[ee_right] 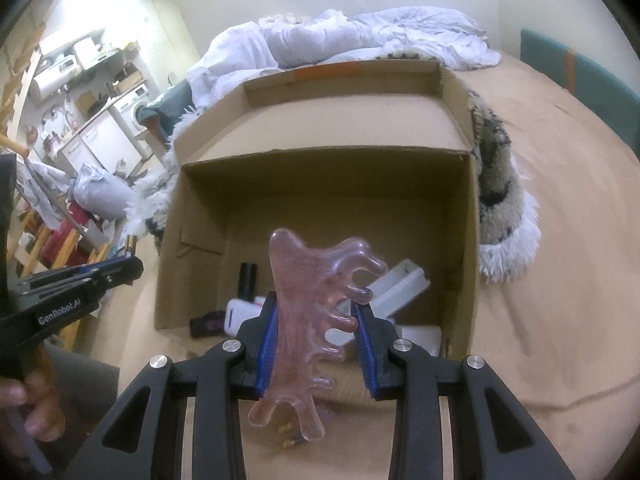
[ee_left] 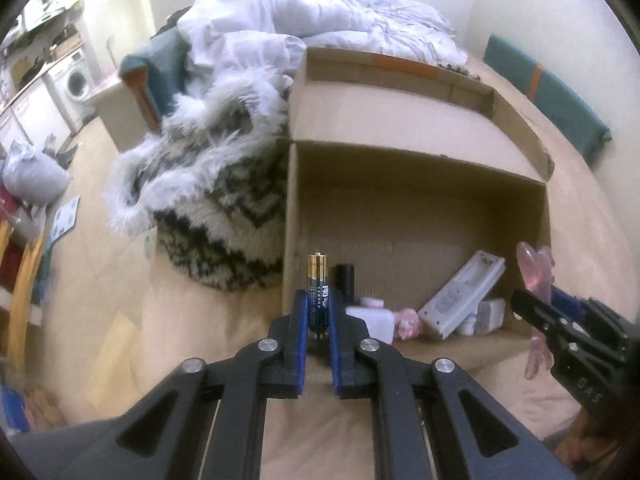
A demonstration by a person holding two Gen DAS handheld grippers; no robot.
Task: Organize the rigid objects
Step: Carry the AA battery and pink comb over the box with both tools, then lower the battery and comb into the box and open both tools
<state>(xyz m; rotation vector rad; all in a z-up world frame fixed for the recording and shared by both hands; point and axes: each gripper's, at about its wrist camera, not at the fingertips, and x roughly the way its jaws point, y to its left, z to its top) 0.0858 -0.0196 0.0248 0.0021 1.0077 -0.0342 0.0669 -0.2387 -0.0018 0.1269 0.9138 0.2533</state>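
My left gripper (ee_left: pixel 318 300) is shut on a blue and gold battery (ee_left: pixel 318 280), held upright just in front of the open cardboard box (ee_left: pixel 420 168). My right gripper (ee_right: pixel 318 312) is shut on a translucent pink comb-shaped tool (ee_right: pixel 308 312), held upright before the same box (ee_right: pixel 320 172); it also shows in the left wrist view (ee_left: pixel 534 264). Inside the box lie a white remote-like case (ee_left: pixel 460 296), a black cylinder (ee_left: pixel 346 278), a white bottle (ee_left: pixel 372 320) and a small pink item (ee_left: pixel 408 320).
The box lies on a tan bed sheet (ee_right: pixel 560 280). A fluffy black-and-white blanket (ee_left: pixel 208 184) and a white duvet (ee_left: pixel 312 20) lie behind and beside it. The left gripper appears at the left of the right wrist view (ee_right: pixel 80 280). A kitchen with a washing machine (ee_left: pixel 78 78) is far left.
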